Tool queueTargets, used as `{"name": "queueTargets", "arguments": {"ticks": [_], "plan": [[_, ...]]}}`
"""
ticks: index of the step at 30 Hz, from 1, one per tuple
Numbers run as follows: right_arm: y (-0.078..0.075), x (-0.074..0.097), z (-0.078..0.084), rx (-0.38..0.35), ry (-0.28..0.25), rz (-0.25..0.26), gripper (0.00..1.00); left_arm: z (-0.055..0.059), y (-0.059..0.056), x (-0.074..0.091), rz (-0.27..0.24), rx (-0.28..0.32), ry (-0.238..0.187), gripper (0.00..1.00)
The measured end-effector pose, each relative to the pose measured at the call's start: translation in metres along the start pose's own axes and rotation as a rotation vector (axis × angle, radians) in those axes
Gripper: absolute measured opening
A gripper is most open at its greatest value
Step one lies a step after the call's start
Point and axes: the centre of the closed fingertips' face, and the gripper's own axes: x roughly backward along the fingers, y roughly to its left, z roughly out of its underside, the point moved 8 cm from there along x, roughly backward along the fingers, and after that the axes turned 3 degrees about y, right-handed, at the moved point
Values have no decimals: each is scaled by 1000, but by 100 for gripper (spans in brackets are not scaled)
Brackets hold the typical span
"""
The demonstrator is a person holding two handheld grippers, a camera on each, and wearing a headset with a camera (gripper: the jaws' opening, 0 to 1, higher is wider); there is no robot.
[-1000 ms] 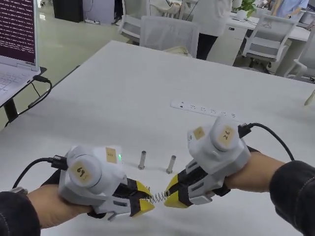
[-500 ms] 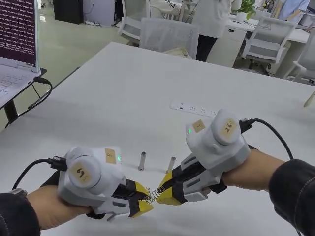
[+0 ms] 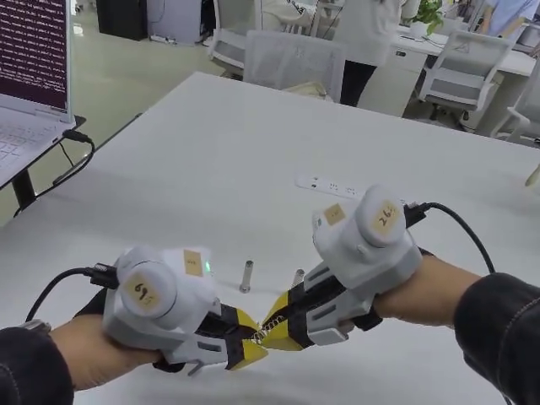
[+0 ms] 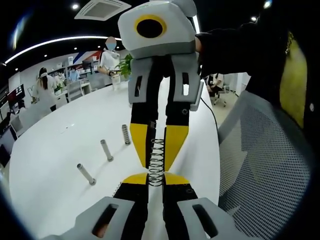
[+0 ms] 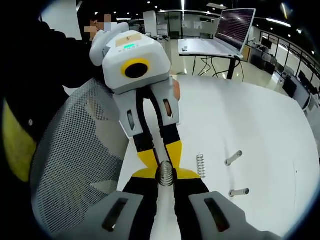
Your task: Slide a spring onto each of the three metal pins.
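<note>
Two tools meet tip to tip low in the middle of the head view, above the white counter (image 3: 211, 152). The left tool (image 3: 243, 353) comes in from the lower left and the right tool (image 3: 278, 331) from the right, with the spring (image 3: 263, 332) bridging the short gap between them. In the left gripper view, the left tool (image 4: 156, 179) is pressed together on the near end of the spring (image 4: 156, 157), while the right tool (image 4: 158, 165) reaches down from the top with its yellow jaws hugging the coil. The right gripper view has the right tool (image 5: 165, 176) pinching the spring (image 5: 165, 174) end-on. Just above the tools in the head view, two bare pins (image 3: 247, 276) stand upright on the counter. A second spring (image 5: 200, 165) stands near them at mid-right of the right gripper view; whether a pin is inside it I cannot tell.
</note>
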Motion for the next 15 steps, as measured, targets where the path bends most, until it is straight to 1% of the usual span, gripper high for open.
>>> {"name": "queueTargets", "arguments": {"ticks": [6, 11, 15], "plan": [[1, -1, -2, 2, 0, -10, 9, -3, -1, 1, 6, -4, -7, 2], [1, -1, -2, -2, 7, -17, 9, -3, -2, 0, 12, -5, 0, 2], [1, -1, -2, 2, 13, -18, 8, -3, -2, 0, 14, -6, -3, 2]]}}
